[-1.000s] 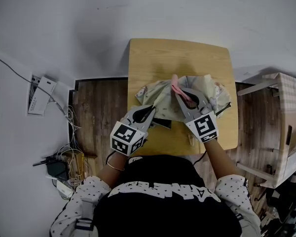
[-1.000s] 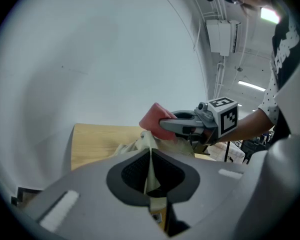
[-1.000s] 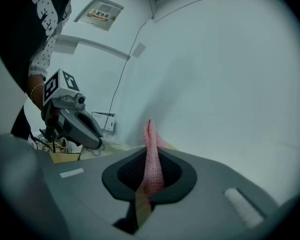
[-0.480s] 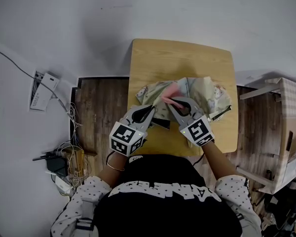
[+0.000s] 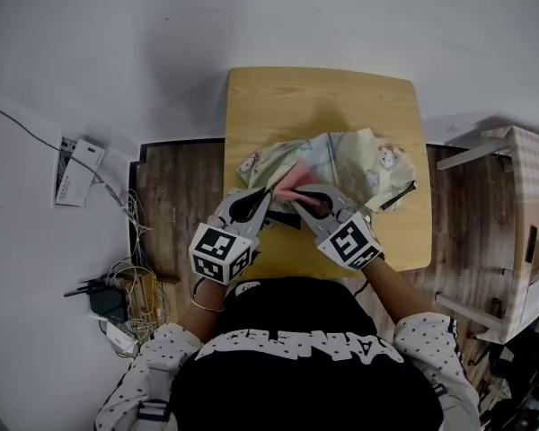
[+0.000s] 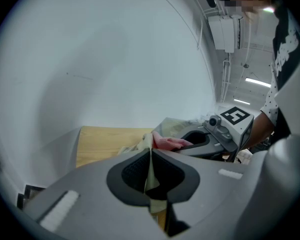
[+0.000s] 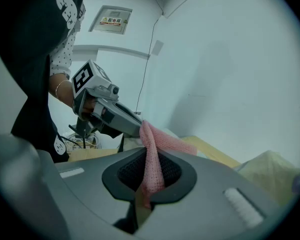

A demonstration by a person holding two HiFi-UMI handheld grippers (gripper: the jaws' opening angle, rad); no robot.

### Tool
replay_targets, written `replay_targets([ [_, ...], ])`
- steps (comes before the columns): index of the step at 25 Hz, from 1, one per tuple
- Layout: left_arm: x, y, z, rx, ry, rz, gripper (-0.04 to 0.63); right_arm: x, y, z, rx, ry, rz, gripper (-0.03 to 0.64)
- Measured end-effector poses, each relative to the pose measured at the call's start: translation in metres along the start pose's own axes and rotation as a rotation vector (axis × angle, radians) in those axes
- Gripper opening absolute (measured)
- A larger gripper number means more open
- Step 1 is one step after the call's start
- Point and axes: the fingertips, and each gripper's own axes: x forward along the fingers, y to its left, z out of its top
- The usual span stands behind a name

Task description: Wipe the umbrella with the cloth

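Firstly, desk (image 5: 323, 97): light wood; the work sits on its near half, close to the person.
Umbrella (image 5: 364, 158): collapsed, pale printed canopy, lying crumpled on the desk. Its long axis runs roughly left to right in the head view, and a dark end pokes out at the right.
Left gripper (image 5: 262, 196): fingers pressed together on a fold of the canopy at its near-left edge, pinning the fabric there.
Right gripper (image 5: 298, 197): fingers pinching the cloth, just beside the left gripper, with the two tips angled toward each other.
Cloth (image 5: 292, 180): pink and knitted, trailing out of the right fingers and resting on the canopy next to the pinned fold.
Key relation: most of the canopy lies to the right of the cloth and farther from the person. The right gripper is the nearer one to it.
Likely stroke: rightward along the long axis, away from the held edge, so that the left grip keeps the fabric taut.
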Motion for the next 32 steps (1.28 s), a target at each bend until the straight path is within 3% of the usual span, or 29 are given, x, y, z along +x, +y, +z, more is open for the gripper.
replay_targets([
  [26,-0.006,-0.001,0.002,-0.003,-0.027,0.008,0.012,-0.022,0.059,0.006,-0.011,-0.005,0.173,0.034],
  [32,-0.007,-0.002,0.002,0.001,-0.026,0.014,0.012,-0.037,0.051,0.034,-0.015,-0.145,0.15,0.034],
])
